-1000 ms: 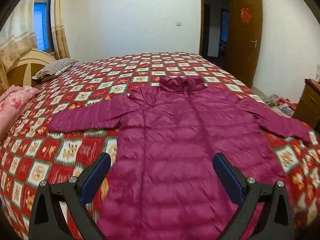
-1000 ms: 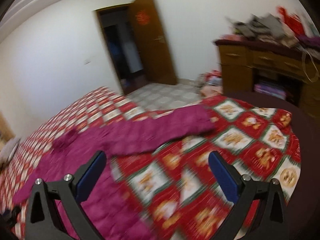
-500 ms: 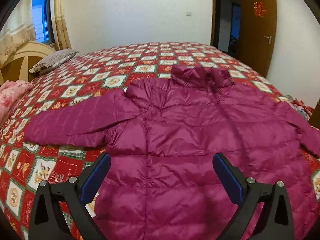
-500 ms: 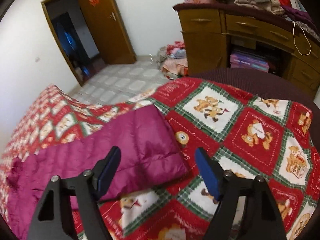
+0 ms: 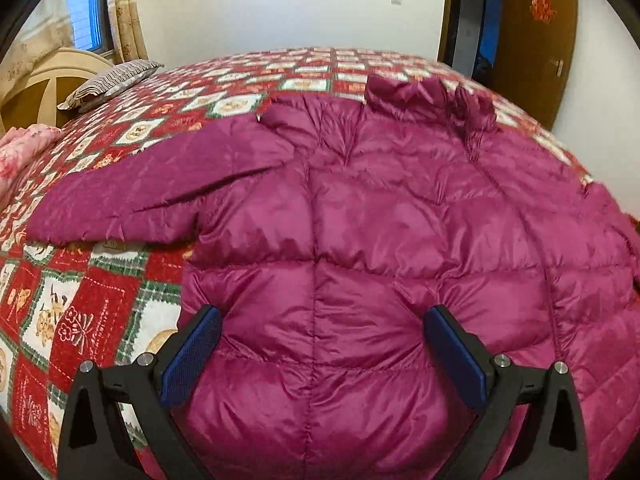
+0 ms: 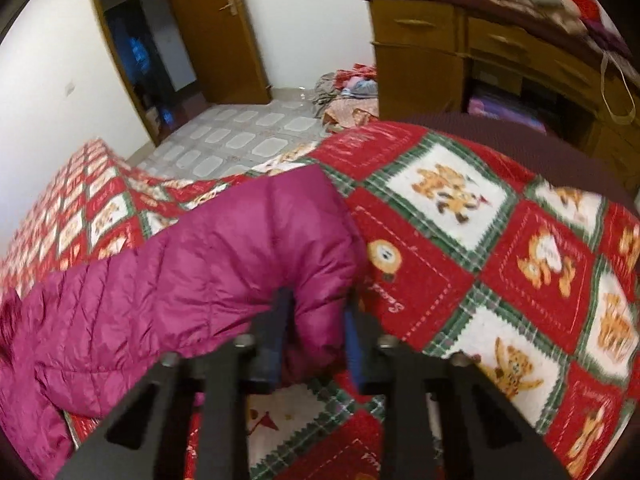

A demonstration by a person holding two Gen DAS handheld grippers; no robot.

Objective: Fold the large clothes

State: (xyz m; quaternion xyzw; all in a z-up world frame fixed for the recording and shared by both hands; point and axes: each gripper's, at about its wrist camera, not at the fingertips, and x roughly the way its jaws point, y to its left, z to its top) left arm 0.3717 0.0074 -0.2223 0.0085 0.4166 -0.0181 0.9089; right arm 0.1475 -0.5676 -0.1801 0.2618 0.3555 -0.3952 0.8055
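A magenta quilted down jacket (image 5: pixel 360 220) lies spread flat, front up, on a red patchwork bedspread (image 5: pixel 80 300), collar toward the far side. My left gripper (image 5: pixel 324 314) hovers open just above the jacket's lower left body, its blue pads (image 5: pixel 192 356) wide apart with puffy fabric below them. In the right wrist view the jacket's sleeve (image 6: pixel 240 248) stretches toward the bed's corner. My right gripper (image 6: pixel 318 304) is closing its jaws on the cuff end, and a bunched fold of sleeve is pinched between the pads.
A striped pillow (image 5: pixel 112 80), pink bedding (image 5: pixel 20 152) and a wooden headboard (image 5: pixel 48 92) sit at the far left. A wooden dresser (image 6: pixel 460 52) piled with clothes stands beyond the bed corner, with a clothes heap (image 6: pixel 348 96) on the tiled floor and an open door (image 6: pixel 216 28).
Both grippers came down and closer to the bed. The right gripper went from wide open above the bedspread to closed around the sleeve cuff. The left stayed open.
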